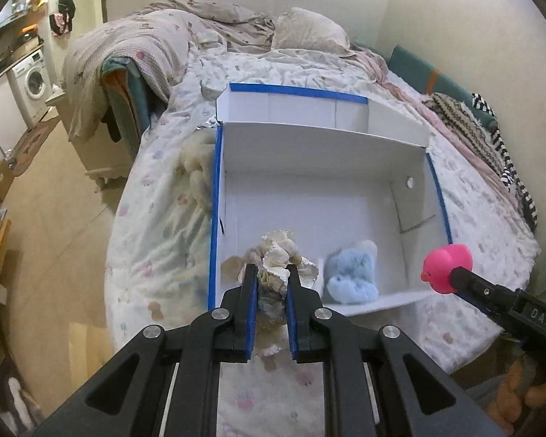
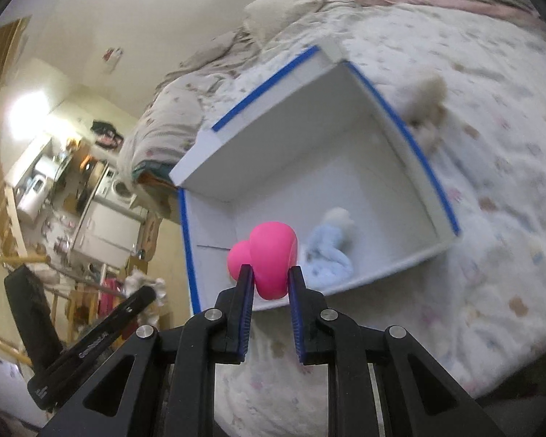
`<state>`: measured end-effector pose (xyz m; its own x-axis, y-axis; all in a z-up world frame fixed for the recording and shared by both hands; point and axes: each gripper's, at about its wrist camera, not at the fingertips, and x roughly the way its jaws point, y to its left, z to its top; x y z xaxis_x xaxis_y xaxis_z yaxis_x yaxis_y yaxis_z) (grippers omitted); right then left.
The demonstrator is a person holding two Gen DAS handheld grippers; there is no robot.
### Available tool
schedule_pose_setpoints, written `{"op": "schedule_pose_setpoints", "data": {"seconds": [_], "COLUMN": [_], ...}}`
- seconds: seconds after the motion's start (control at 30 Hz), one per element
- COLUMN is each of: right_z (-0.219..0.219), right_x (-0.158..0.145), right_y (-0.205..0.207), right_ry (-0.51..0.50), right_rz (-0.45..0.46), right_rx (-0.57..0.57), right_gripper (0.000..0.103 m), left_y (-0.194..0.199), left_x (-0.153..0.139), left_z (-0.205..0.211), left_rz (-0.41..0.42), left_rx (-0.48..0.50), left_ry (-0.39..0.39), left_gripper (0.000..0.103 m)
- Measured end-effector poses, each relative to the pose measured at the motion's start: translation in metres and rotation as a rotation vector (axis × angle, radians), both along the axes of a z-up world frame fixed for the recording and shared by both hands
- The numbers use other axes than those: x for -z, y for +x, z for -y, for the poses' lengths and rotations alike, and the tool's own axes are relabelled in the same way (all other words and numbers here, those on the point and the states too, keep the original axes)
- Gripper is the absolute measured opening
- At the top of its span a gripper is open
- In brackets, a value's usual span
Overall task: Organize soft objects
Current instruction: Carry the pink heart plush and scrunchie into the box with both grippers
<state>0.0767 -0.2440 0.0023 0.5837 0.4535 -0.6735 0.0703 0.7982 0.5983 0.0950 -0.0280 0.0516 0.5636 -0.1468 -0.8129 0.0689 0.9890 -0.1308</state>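
A white box with blue-taped rims (image 1: 309, 167) (image 2: 309, 153) lies open on the bed. A light blue fluffy toy (image 1: 351, 273) (image 2: 327, 255) rests inside near its front wall. My left gripper (image 1: 271, 271) is shut on a crumpled cream and silver fabric bundle (image 1: 278, 255), held over the box's front left corner. My right gripper (image 2: 271, 273) is shut on a pink rubber duck (image 2: 269, 258) (image 1: 446, 267), held above the box's front edge. The right gripper (image 1: 466, 278) shows at the right in the left wrist view. The left gripper's arm (image 2: 102, 327) appears at the lower left of the right wrist view.
A cream plush toy (image 1: 196, 167) (image 2: 427, 109) lies on the patterned bedspread (image 1: 156, 218) beside the box. Rumpled blankets and a pillow (image 1: 302, 29) pile at the bed's far end. Striped clothes (image 1: 491, 138) lie along the wall. A washing machine (image 1: 32, 80) stands beyond the floor at left.
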Motion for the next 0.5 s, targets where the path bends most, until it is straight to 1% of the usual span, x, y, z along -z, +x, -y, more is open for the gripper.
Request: {"op": "schedule_pose_setpoints", "data": {"seconds": [0.13,0.3,0.37,0.43,0.5], "right_z": [-0.027,-0.060,-0.068,-0.074,-0.079], "right_x": [0.004,0.030,0.044,0.061,0.076], "right_y": [0.029,0.059,0.066,0.073,0.080], "right_ry": [-0.069,-0.136,-0.143,-0.121,-0.126], "right_rz": [-0.011,-0.043,-0.061,-0.102,-0.131], "right_rx": [-0.084,-0.180,-0.204,-0.220,-0.229], "right_gripper": [0.020,0.021,0.021,0.021,0.021], "left_y": [0.026,0.049,0.055,0.059,0.064], "left_x": [0.018,0.052,0.066,0.081,0.096], "left_z": [-0.005,-0.003,-0.003,-0.003,-0.001], "left_rz": [-0.029,-0.082,-0.102,-0.128,-0.162], "left_rx": [-0.007,0.009,0.011,0.004,0.010], "left_ry": [-0.017,-0.021,-0.025,-0.026,-0.038], "left_gripper": [0.013,0.013,0.013,0.013,0.013]}}
